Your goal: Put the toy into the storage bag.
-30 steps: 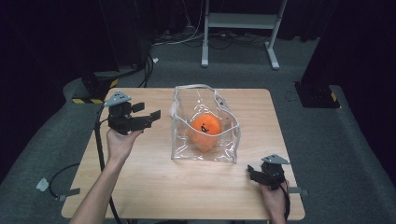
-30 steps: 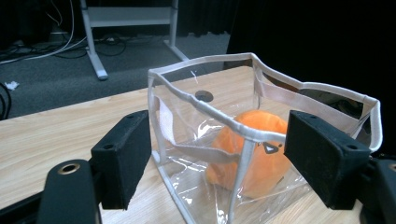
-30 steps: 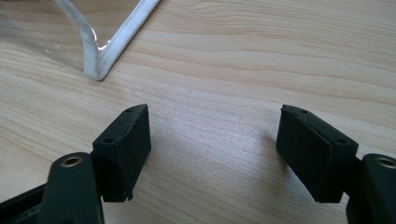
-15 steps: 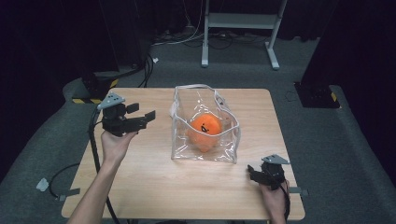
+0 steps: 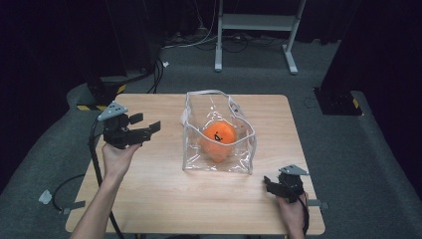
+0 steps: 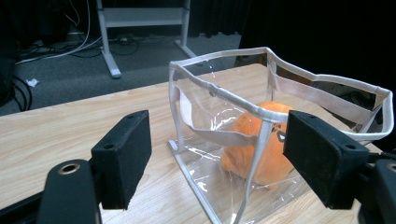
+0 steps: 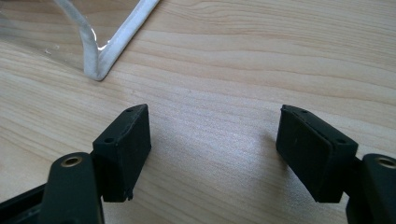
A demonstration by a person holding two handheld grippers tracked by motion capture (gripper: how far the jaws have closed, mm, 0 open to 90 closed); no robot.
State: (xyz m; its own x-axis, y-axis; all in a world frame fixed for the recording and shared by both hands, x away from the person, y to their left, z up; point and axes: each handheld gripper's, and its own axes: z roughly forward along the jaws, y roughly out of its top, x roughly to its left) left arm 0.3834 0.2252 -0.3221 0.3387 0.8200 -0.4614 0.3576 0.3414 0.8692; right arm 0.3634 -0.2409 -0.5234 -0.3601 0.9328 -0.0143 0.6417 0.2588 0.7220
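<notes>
While my left gripper [image 5: 144,127] hovered just left of the clear bag [image 5: 219,164], its jaws stood wide apart and held nothing. Inside the bag the orange ball [image 5: 219,138] already lay, so I judged the packing done. Right of the bag, near its front corner, my right gripper [image 5: 271,185] rested low over the table [image 5: 164,199], also wide open and empty.

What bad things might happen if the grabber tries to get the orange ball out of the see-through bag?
The clear bag looks thin and floppy and nothing holds it down, so the open left gripper might push it along the table or tip it over. The orange ball is round and could roll away from the jaws. The bag's white strap hangs across the inside and might snag a jaw. The right gripper rests open near the bag's corner, not holding anything.
</notes>
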